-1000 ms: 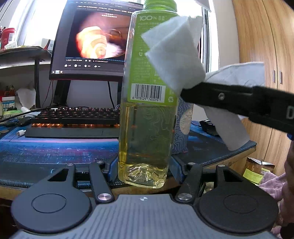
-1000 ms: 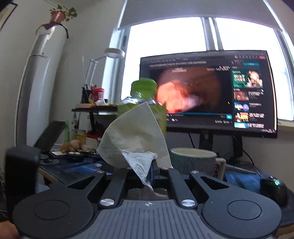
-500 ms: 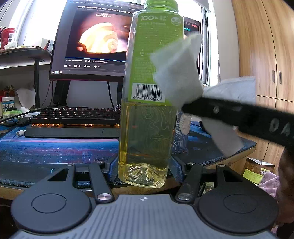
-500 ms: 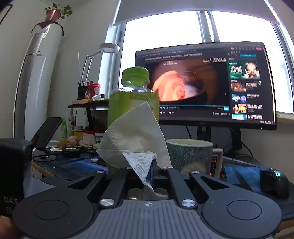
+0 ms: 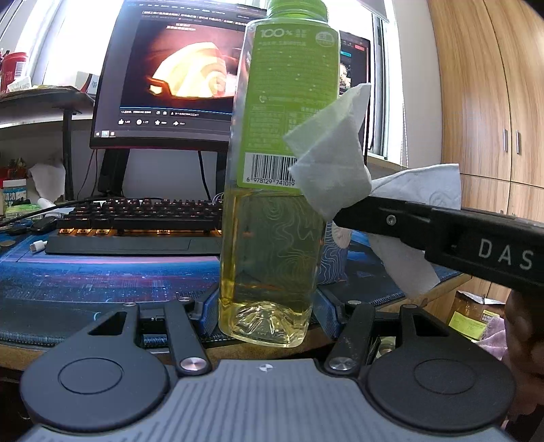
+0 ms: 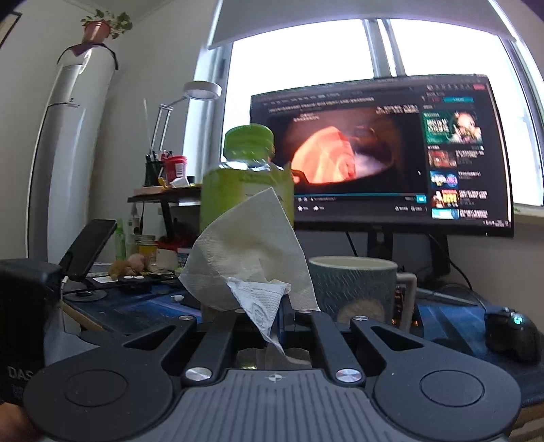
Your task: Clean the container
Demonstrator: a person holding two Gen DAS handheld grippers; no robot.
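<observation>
Blue-padded fingers (image 5: 326, 316) of our L gripper (image 5: 265, 312) sit tight against both sides of the bottle (image 5: 275, 217) near its base, so we hold it upright, closed on it w/ no gap either side. Bottle's clear plastic w/ yellow liquid up to abt the bottom edge of the green label (image 5: 292, 105), barcode low on that label, green cap (image 5: 295, 5) at the top edge of the L wrist view. It's lifted just above the near edge of the desk (image 5: 438, 289).

Our R gripper (image 6: 263, 326) comes in from the right in the L view as a black bar, jaws narrow and pinched on a white paper towel (image 6: 248, 251). Towel's bunched front (image 5: 333, 159) presses the bottle's right side at the label's lower edge, covering the end of the barcode; a loose tail hangs off behind the fingers. From the R wrist view the towel fans up in front of the bottle (image 6: 244, 183), hiding most of its lower half.

Beyond: patterned mug (image 6: 353, 289) just right of the bottle, keyboard (image 5: 136, 217) and blue desk mat (image 5: 102, 275) behind, monitor (image 5: 170, 74) playing a video, black mouse (image 6: 513, 333) far right, desk lamp (image 6: 200, 91) and a cluttered shelf (image 6: 166, 197) to the left, wood wardrobe (image 5: 486, 102) on the right.
</observation>
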